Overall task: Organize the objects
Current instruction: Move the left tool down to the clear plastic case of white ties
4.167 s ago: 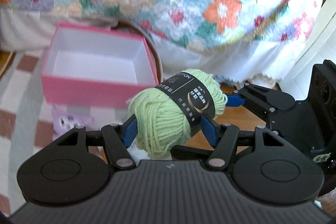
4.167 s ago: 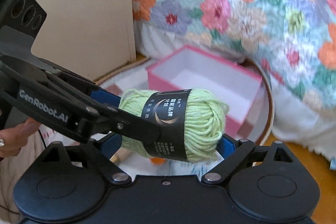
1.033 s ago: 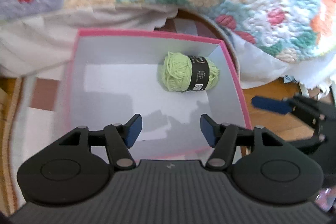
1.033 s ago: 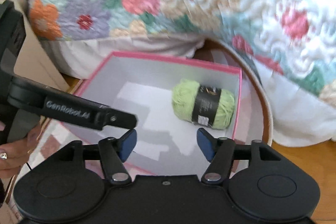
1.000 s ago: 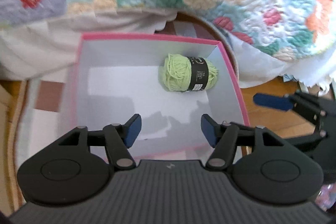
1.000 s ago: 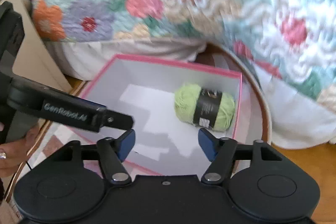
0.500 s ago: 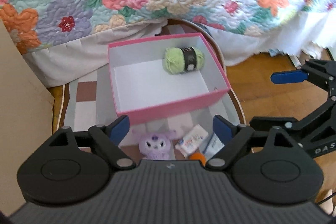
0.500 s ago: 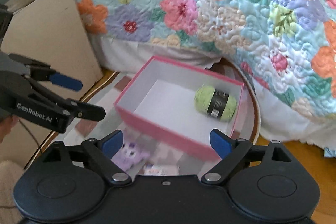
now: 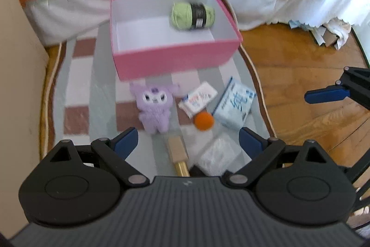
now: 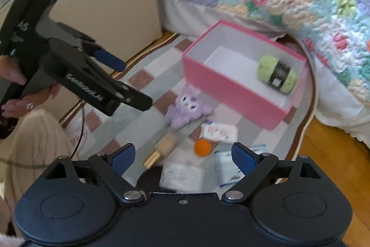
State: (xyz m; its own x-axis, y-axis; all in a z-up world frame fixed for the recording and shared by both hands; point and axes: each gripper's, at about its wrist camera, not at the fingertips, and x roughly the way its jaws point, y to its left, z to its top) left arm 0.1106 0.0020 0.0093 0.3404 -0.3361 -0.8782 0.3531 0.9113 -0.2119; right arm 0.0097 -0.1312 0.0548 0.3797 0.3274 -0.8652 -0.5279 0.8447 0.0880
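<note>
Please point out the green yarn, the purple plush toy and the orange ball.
yarn (image 9: 193,16): left wrist view, on its black label band.
plush toy (image 9: 156,108): left wrist view, on its body below the face.
ball (image 10: 202,148): right wrist view, at its centre.

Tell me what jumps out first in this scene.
The open pink cardboard box on the checked rug stands out, with a pale green yarn ball in its far right corner. In front of it a fluffy purple plush toy lies beside a small orange ball.
</note>
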